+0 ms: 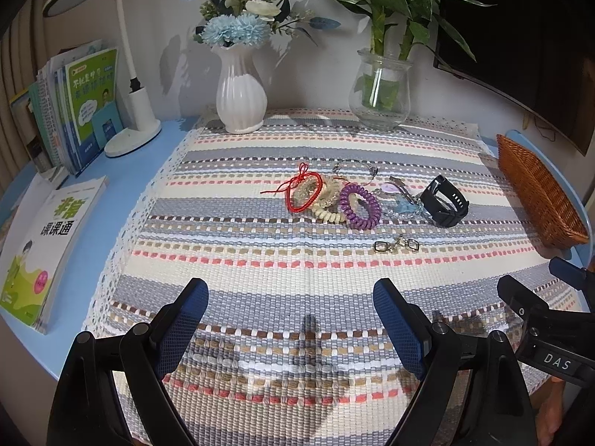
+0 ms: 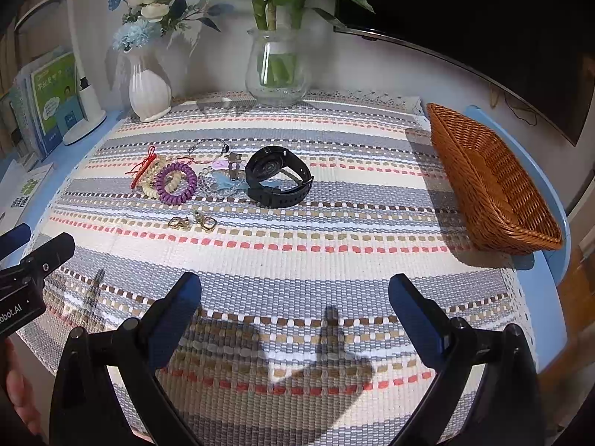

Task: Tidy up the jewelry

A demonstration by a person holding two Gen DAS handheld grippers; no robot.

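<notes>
A pile of jewelry lies mid-mat: a red string bracelet [image 1: 303,193] [image 2: 143,169], a cream bead bracelet [image 1: 325,204], a purple coil band [image 1: 360,206] [image 2: 176,183], a clear bead bracelet with blue charm [image 1: 403,206] [image 2: 223,186], a black watch [image 1: 444,202] [image 2: 279,176] and gold clasps [image 1: 396,246] [image 2: 191,222]. A wicker basket [image 1: 539,193] [image 2: 491,182] stands at the right. My left gripper [image 1: 290,316] and right gripper [image 2: 293,308] are both open and empty, above the mat's near part.
A white vase [image 1: 241,93] with flowers and a glass vase [image 1: 380,91] with a plant stand at the back. A desk lamp [image 1: 130,111] and books [image 1: 33,252] are at the left. A monitor [image 1: 520,48] is behind the basket.
</notes>
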